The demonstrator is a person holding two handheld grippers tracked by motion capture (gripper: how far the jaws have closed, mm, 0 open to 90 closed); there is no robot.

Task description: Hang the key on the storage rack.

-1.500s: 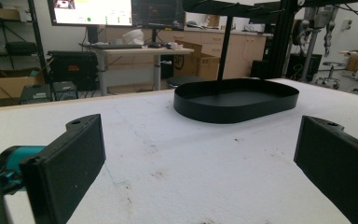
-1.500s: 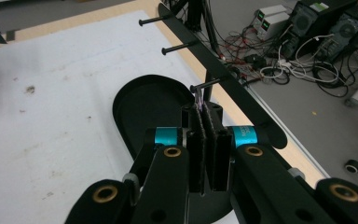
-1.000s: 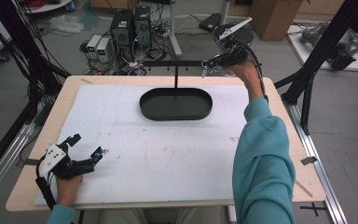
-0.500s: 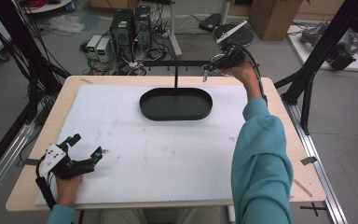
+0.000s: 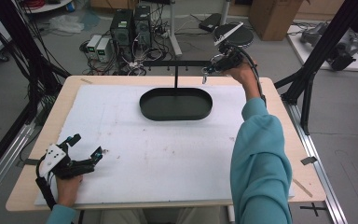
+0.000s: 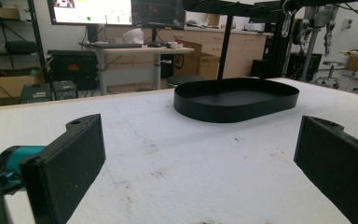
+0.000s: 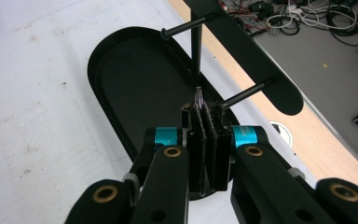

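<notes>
Right gripper view catches the right tool (image 7: 208,140) pinched together on a thin silvery item (image 7: 199,95), tip poking out at frame centre, too small to identify, over the black oval tray (image 7: 121,79) beside the stand's pegs (image 7: 242,93). High view puts it upper right by the stand's crossbar (image 5: 175,63), with the left tool (image 5: 87,151) spread apart and empty, lower left on the desk (image 5: 168,154). Left gripper view adds a carabiner-like clip (image 6: 286,21) hanging top right.
</notes>
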